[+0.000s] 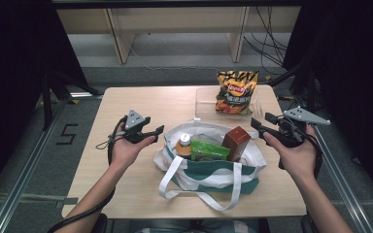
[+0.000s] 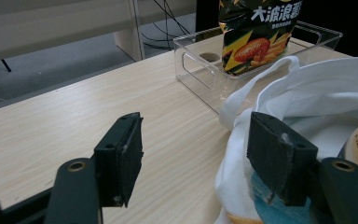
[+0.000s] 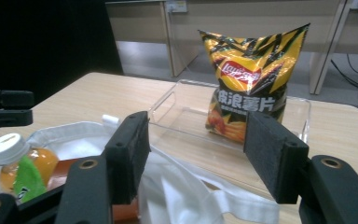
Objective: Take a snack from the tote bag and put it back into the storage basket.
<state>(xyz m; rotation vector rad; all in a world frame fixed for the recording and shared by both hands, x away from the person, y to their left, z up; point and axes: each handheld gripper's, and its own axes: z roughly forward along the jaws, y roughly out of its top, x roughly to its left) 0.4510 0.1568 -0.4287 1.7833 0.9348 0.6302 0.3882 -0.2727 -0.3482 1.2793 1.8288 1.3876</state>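
both tools held apart over the bench (image 1: 126,189): left tool (image 1: 159,129) and right tool (image 1: 254,122) with jaws wide, nothing between; crisp bag (image 1: 236,92) upright in clear tray (image 1: 205,104), beyond the tote bag (image 1: 209,172).

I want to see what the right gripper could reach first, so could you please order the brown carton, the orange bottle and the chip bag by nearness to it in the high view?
From the right gripper:
1. Brown carton, in the white tote bag, just left of the gripper.
2. Chip bag, standing in the clear tray, beyond the gripper.
3. Orange bottle, at the bag's left side.
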